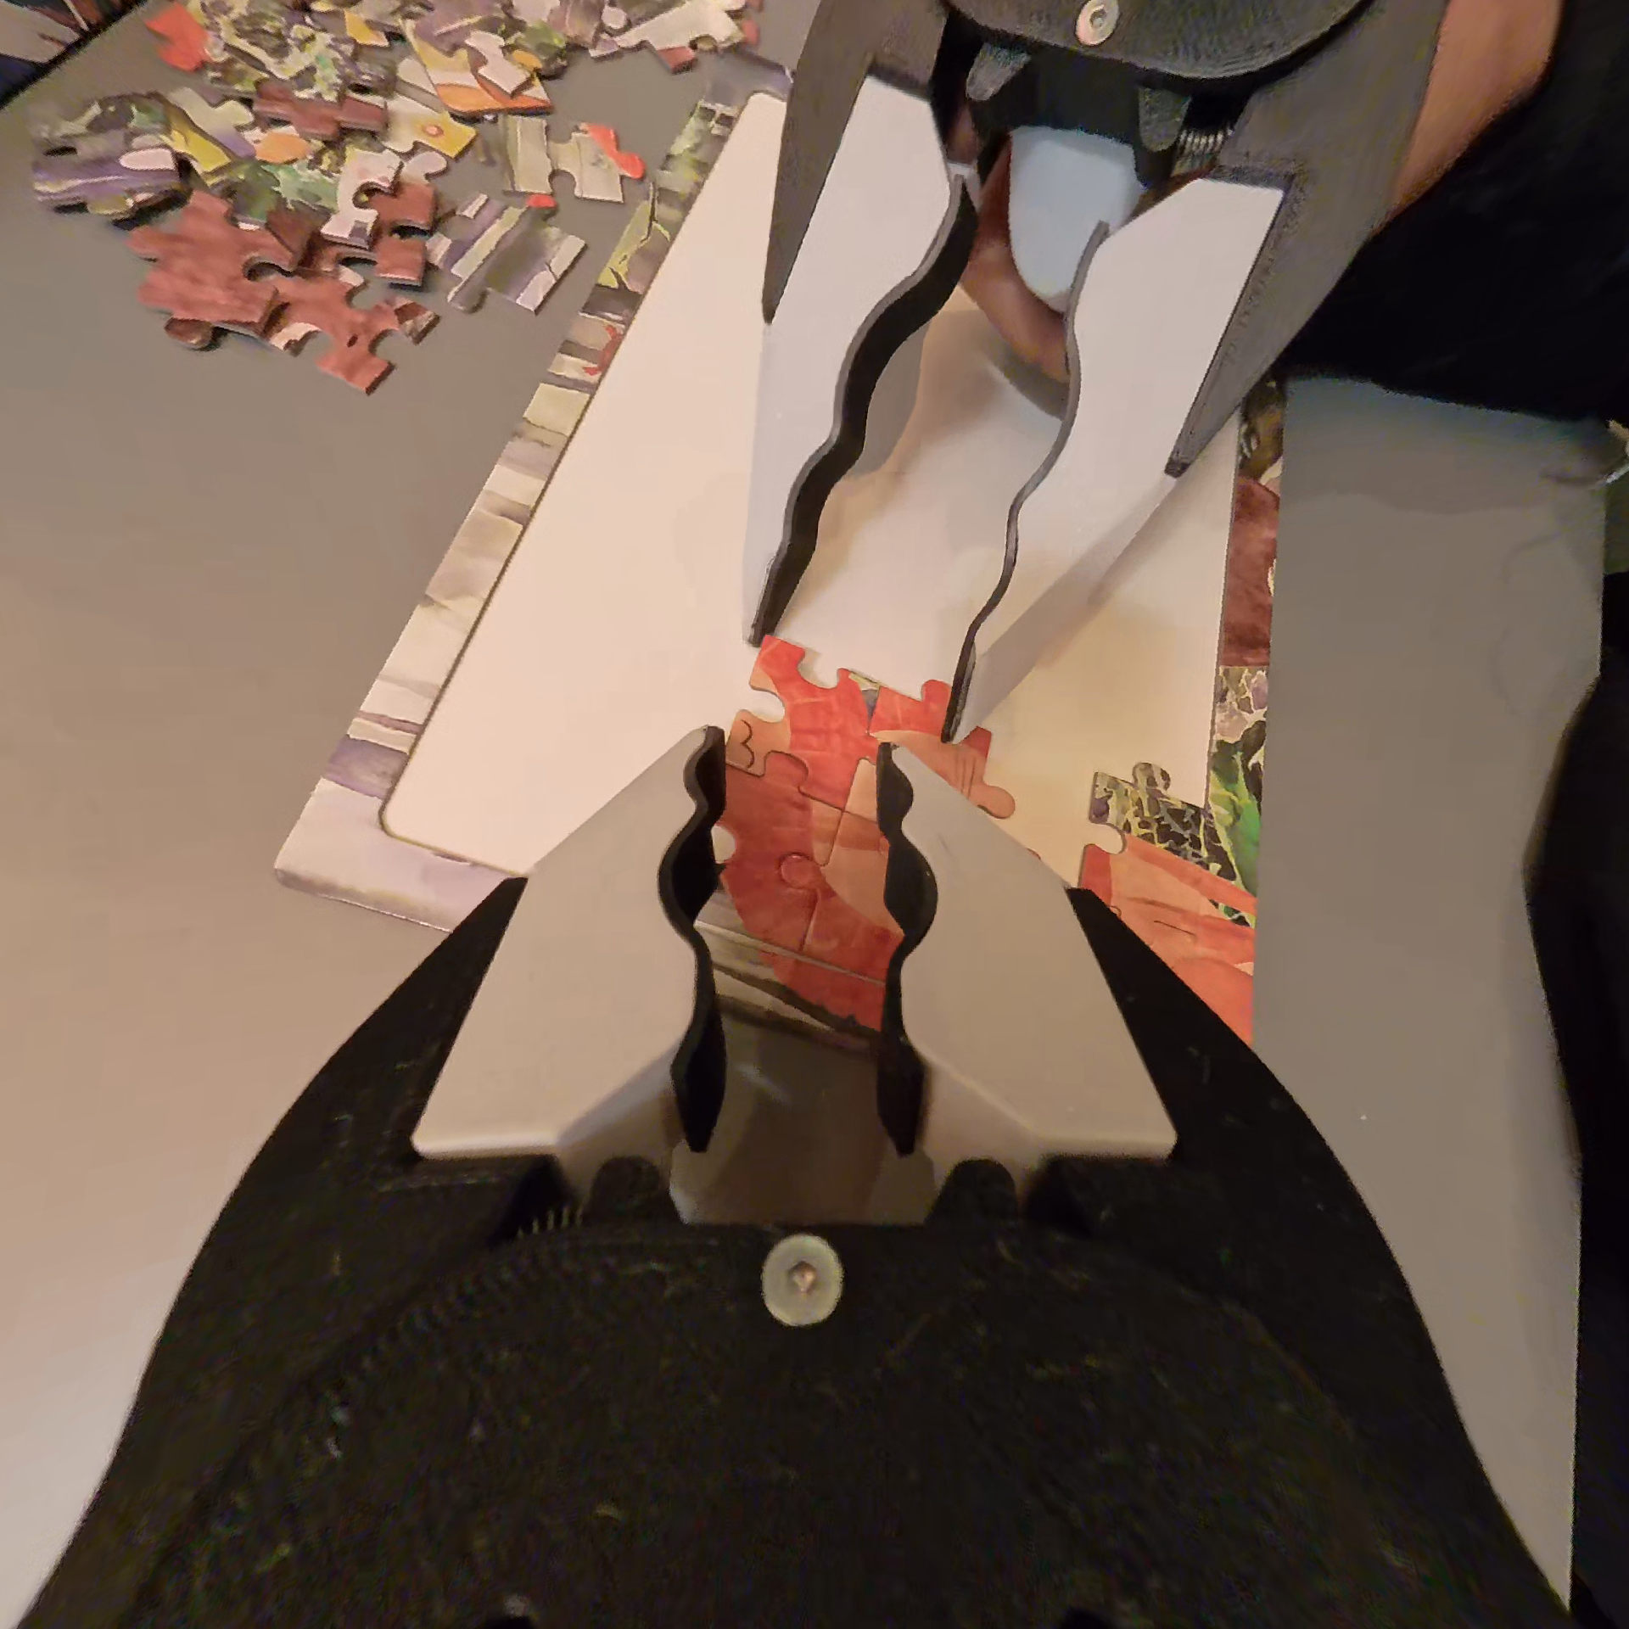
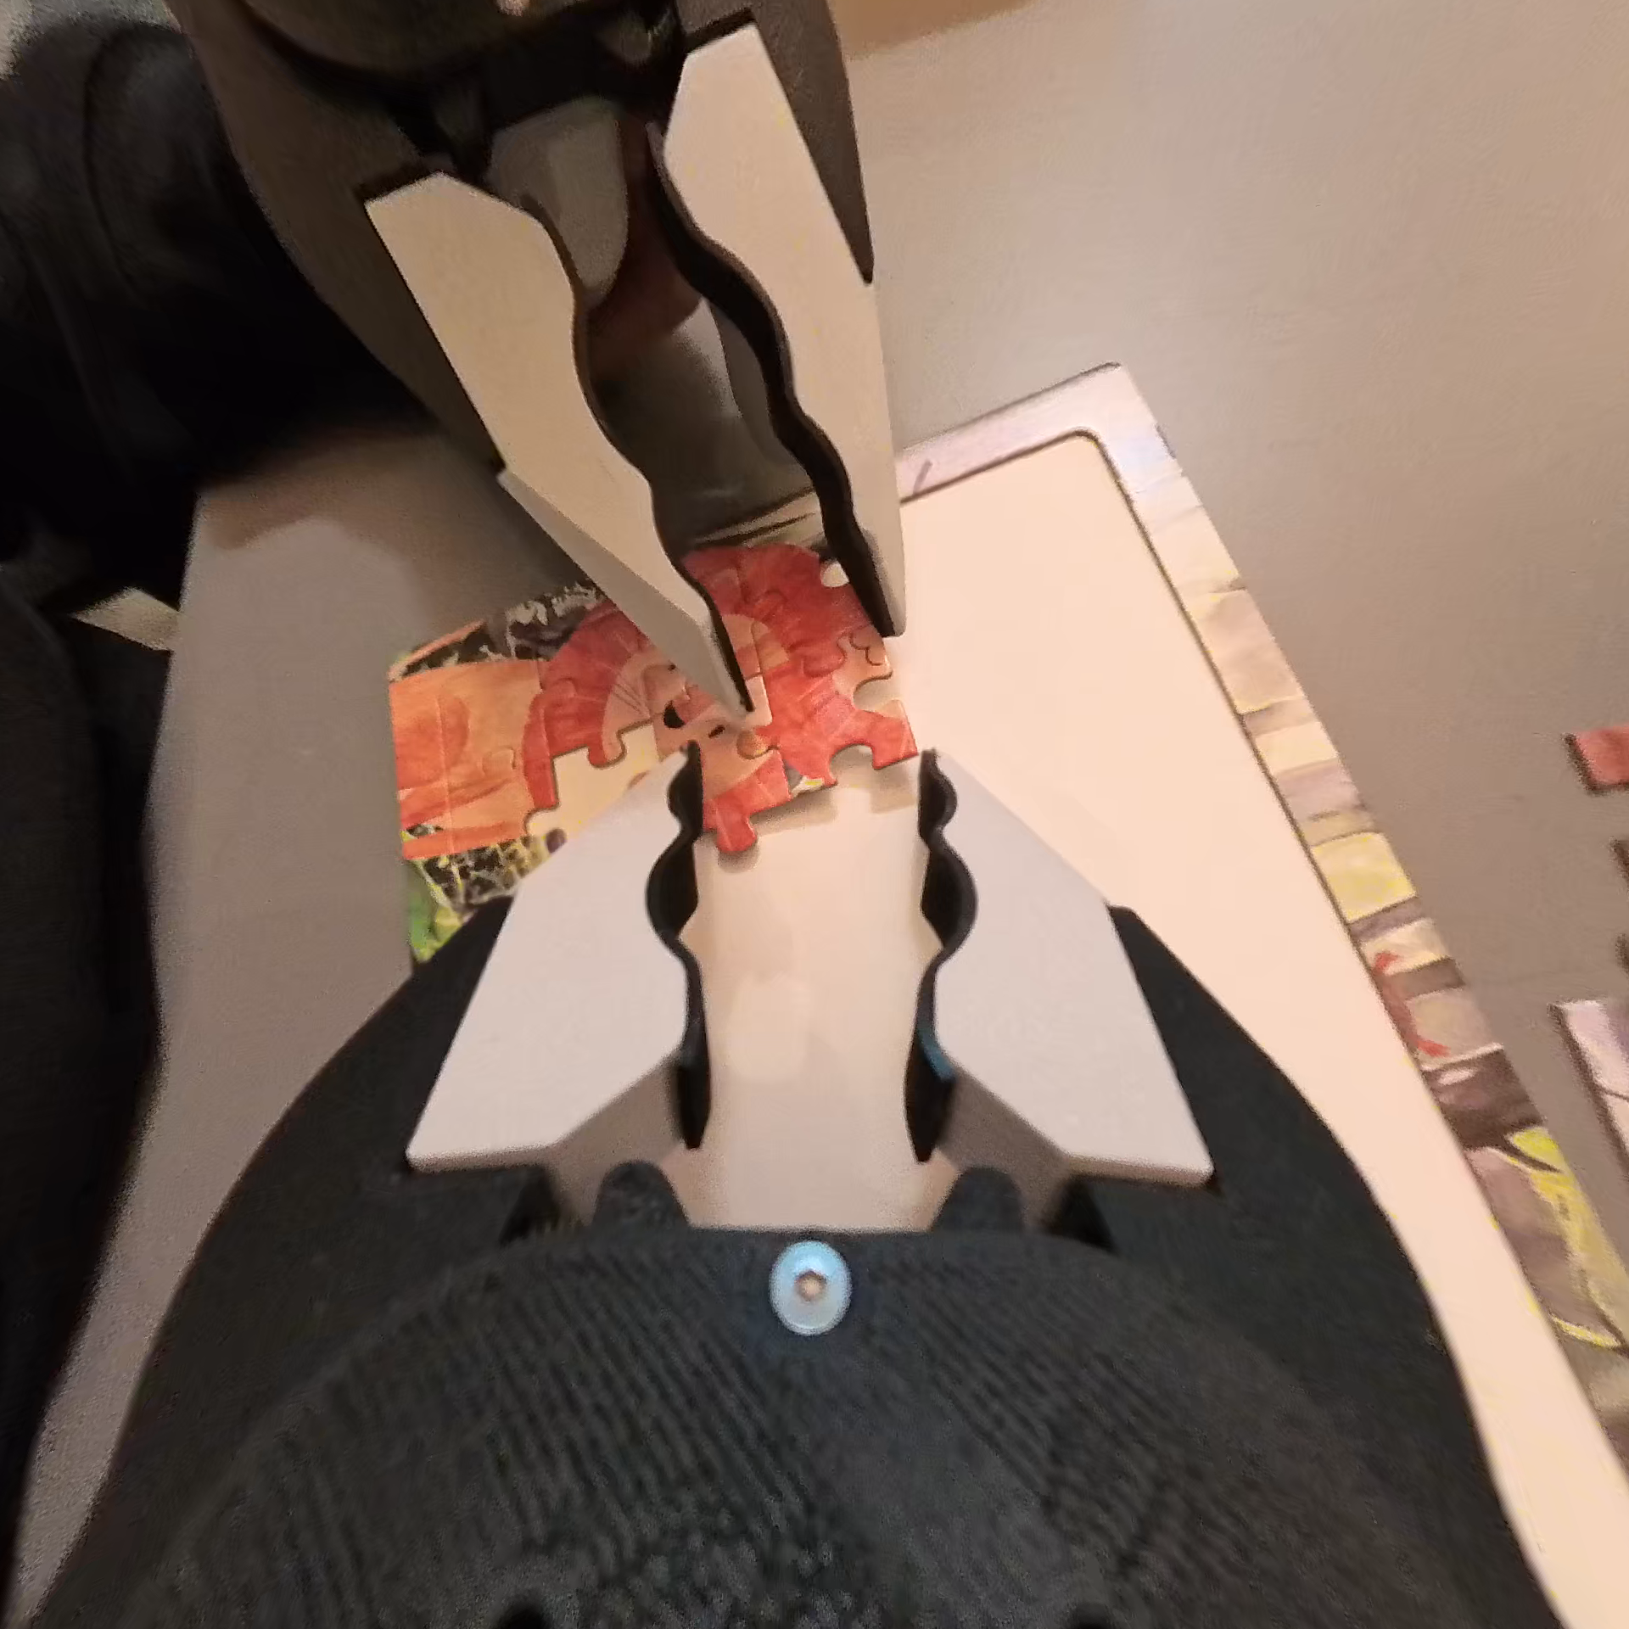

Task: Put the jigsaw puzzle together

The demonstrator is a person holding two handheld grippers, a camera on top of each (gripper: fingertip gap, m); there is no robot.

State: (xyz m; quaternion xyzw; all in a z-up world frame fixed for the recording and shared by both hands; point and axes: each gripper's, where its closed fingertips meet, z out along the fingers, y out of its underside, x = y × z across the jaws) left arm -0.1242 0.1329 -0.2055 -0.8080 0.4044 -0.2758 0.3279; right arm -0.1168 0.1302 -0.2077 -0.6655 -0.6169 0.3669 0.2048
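A white puzzle tray (image 1: pixel 573 617) with a printed border lies on the grey table. A joined cluster of red and orange pieces (image 1: pixel 829 846) sits in its near corner; it also shows in the right wrist view (image 2: pixel 820 696). My left gripper (image 1: pixel 798 749) is open and empty, with its tips over the cluster's edge. My right gripper (image 1: pixel 859 683) comes from the far side, open and empty, with one fingertip (image 1: pixel 956 727) down on a red piece. In the right wrist view my right gripper (image 2: pixel 809 760) faces my left gripper (image 2: pixel 813 663) across the cluster on the tray (image 2: pixel 1058 705).
A heap of loose pieces (image 1: pixel 264 176) lies on the table (image 1: pixel 176 617) at the far left. More joined orange and green pieces (image 1: pixel 1172 881) fill the tray's right corner. A hand (image 1: pixel 1014 300) and a dark sleeve (image 1: pixel 1498 264) are behind the right gripper. A few loose pieces (image 2: pixel 1595 758) lie beyond the tray. Both grippers' tips are close together, under 4 cm apart.
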